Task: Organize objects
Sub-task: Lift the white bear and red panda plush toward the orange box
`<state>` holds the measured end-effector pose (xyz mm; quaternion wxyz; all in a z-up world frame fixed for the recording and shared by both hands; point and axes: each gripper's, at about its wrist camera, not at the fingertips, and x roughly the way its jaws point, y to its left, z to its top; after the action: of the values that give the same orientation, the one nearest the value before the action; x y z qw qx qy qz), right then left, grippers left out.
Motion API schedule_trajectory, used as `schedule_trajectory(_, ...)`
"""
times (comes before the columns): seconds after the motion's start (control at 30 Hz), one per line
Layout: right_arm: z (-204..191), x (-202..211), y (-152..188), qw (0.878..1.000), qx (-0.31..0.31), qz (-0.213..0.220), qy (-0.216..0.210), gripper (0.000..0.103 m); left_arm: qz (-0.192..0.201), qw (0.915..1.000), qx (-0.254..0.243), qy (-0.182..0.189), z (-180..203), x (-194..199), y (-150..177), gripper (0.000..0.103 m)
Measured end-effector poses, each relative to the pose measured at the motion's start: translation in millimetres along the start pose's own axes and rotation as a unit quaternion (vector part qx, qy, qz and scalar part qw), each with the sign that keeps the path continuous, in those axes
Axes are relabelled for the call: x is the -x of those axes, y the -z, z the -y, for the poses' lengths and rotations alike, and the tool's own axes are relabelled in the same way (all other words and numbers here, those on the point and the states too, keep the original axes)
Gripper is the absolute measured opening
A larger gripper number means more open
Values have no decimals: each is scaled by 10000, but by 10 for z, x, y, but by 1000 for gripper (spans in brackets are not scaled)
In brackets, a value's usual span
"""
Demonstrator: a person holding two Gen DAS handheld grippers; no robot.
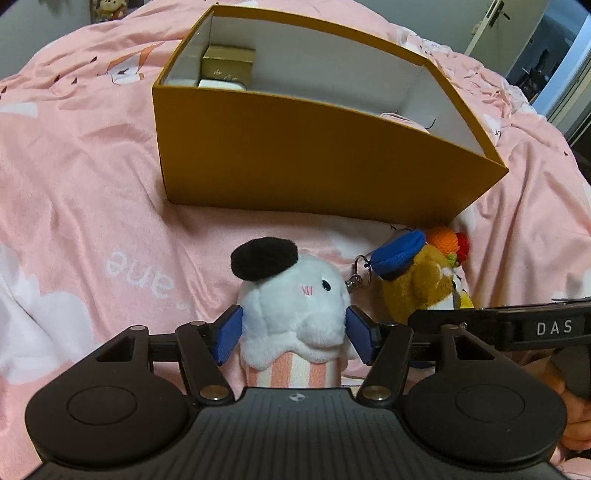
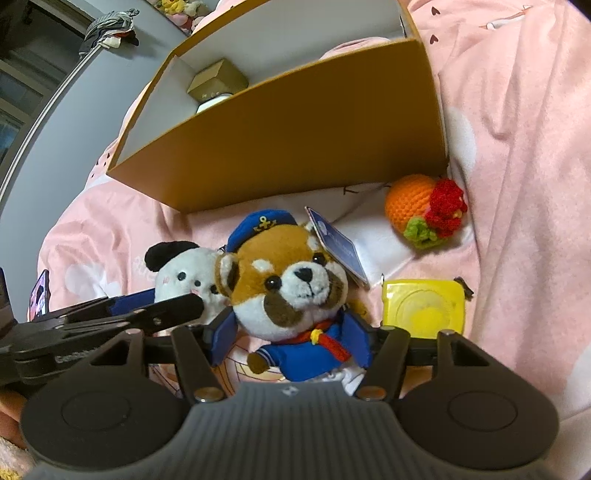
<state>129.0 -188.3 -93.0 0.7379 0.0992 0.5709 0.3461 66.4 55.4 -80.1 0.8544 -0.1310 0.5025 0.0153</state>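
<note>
Left wrist view: left tool (image 1: 293, 332) straddles the white plush (image 1: 295, 314), jaws wide, not pressing. Right tool (image 2: 293, 338) brackets the sailor plush (image 2: 291, 291) loosely, both on the bed before the yellow box (image 1: 314, 155), probably their destination.

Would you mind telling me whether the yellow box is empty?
Not empty: the yellow box holds a gold carton with a white item by it; something pink shows too.

Bedroom, pink bedspread (image 1: 92, 177), plush toys (image 2: 181, 9)

Mustard-yellow box (image 1: 295, 155), pink bedspread (image 1: 81, 192)
</note>
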Motion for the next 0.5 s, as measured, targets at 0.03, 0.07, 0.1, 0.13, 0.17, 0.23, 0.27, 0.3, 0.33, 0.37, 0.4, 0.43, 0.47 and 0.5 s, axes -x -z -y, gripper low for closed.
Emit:
schedule_trajectory(0.03,-1,-12,4,10000,21,-11,2,67,5,10000,20,6,-12,-12,2,70)
schedule_trajectory(0.07,-4,-24,9,10000,45,-22,20,67,20,10000,48,18,-22,-19,7,70)
schedule_trajectory(0.1,-8,-37,13,10000,70,-34,39,67,25,10000,72,29,-32,-28,11,70)
schedule_trajectory(0.13,-15,-47,18,9999,104,-43,50,67,17,9999,105,45,-47,-43,17,70)
schedule_trajectory(0.17,-25,-61,24,9999,147,-45,63,67,-5,9999,158,66,-61,-63,18,70)
schedule_trajectory(0.23,-50,-81,34,9997,236,-47,97,66,-62,9995,272,133,-100,-100,13,70)
schedule_trajectory(0.27,-57,-86,38,9996,253,-46,103,65,-61,9993,334,175,-122,-106,12,70)
schedule_trajectory(0.3,-57,-87,41,9996,260,-43,107,65,-62,9990,382,208,-142,-108,13,70)
schedule_trajectory(0.33,-55,-87,42,9996,252,-41,105,65,-65,9988,431,242,-160,-108,10,70)
schedule_trajectory(0.37,-52,-87,41,9996,244,-41,104,65,-65,9986,464,261,-170,-107,12,70)
schedule_trajectory(0.4,-51,-86,42,9997,239,-39,103,65,-57,9984,488,272,-178,-103,16,70)
schedule_trajectory(0.43,-55,-86,43,9996,245,-37,109,65,-36,9984,498,274,-174,-92,26,70)
schedule_trajectory(0.47,-56,-84,42,9996,253,-34,115,64,0,9984,505,271,-171,-81,35,69)
schedule_trajectory(0.5,-67,-77,44,9995,280,-16,135,63,50,9983,518,266,-166,-67,45,68)
